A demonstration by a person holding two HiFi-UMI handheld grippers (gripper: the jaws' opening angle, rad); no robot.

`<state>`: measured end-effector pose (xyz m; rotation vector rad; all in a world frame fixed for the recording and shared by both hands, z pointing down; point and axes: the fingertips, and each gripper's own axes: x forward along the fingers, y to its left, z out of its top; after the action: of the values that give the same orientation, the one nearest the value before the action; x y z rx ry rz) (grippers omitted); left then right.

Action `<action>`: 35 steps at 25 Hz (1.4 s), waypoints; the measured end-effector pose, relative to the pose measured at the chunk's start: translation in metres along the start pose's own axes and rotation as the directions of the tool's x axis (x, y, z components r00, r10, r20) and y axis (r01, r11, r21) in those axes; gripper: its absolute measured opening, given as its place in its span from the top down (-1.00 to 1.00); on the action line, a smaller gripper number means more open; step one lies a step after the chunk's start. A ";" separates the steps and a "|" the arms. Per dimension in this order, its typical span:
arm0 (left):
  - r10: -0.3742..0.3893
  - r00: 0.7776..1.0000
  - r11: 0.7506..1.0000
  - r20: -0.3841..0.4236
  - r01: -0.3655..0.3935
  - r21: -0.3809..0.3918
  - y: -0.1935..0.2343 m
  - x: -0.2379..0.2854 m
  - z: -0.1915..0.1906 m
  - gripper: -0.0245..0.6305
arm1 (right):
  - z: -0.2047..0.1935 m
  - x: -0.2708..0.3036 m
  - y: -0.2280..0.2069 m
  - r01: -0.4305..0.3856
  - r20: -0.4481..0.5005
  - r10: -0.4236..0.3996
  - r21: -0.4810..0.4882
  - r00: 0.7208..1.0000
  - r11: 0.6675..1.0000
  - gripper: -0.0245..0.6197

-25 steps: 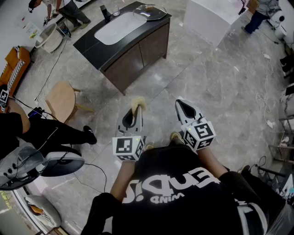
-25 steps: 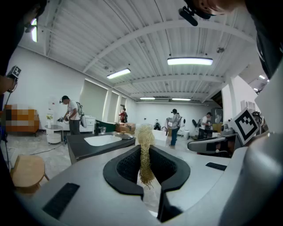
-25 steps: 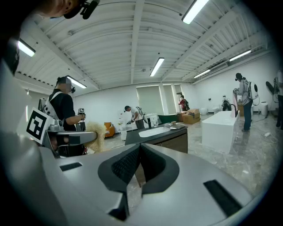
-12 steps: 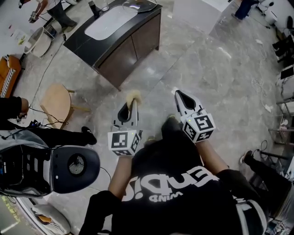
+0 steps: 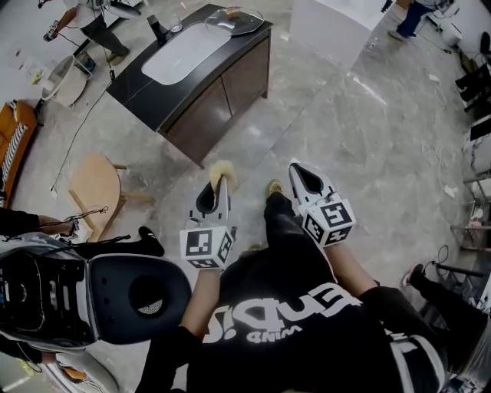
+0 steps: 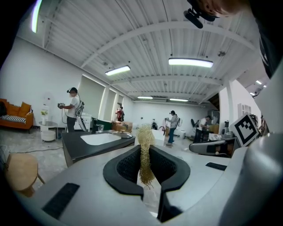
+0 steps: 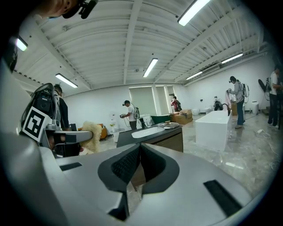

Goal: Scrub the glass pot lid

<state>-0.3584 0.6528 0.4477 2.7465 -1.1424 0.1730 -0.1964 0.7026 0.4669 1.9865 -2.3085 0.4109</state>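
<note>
Two grippers were held out over the grey marble floor (image 5: 368, 138) at the middle of the head view, both well apart from the task's thing. The left gripper (image 5: 217, 192) was clamped on a pale fibrous scrubber (image 6: 144, 148), which stood upright between its pads with a tuft poking past the tips. The right gripper (image 5: 301, 172), just to the right of it, had its jaws pressed together with nothing between them. The glass pot lid (image 5: 234, 21) lay at the top of the frame, on the right-hand end of a dark surface (image 5: 201, 75), beside the white sink (image 5: 184, 44) set into it (a black tap (image 5: 157, 29) stood at the sink's upper-left end). A wooden stool (image 5: 96, 184) stood on the floor at the left of the frame, below the surface.
</note>
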 end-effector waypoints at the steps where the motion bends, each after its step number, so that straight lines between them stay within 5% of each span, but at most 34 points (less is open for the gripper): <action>1: 0.003 1.000 1.000 0.000 -0.003 0.000 0.004 0.006 0.001 0.78 | 0.001 0.008 -0.002 -0.004 -0.001 0.004 0.001 1.000 1.000 0.88; 9: 0.025 1.000 1.000 -0.010 -0.025 -0.011 0.035 0.079 0.026 0.78 | 0.032 0.077 -0.040 -0.038 -0.016 0.039 0.016 0.999 0.999 0.88; 25: 0.062 0.998 0.998 0.006 -0.062 -0.030 0.058 0.266 0.082 0.78 | 0.102 0.197 -0.186 -0.065 0.004 0.065 0.031 0.998 0.997 0.88; 35: 0.123 0.992 0.992 0.002 -0.122 -0.034 0.071 0.328 0.092 0.78 | 0.116 0.252 -0.230 -0.143 -0.007 0.143 0.027 0.990 0.989 0.88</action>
<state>-0.1751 0.3588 0.4204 2.6500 -1.3038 0.1609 0.0018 0.4018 0.4475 1.8327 -2.4613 0.4613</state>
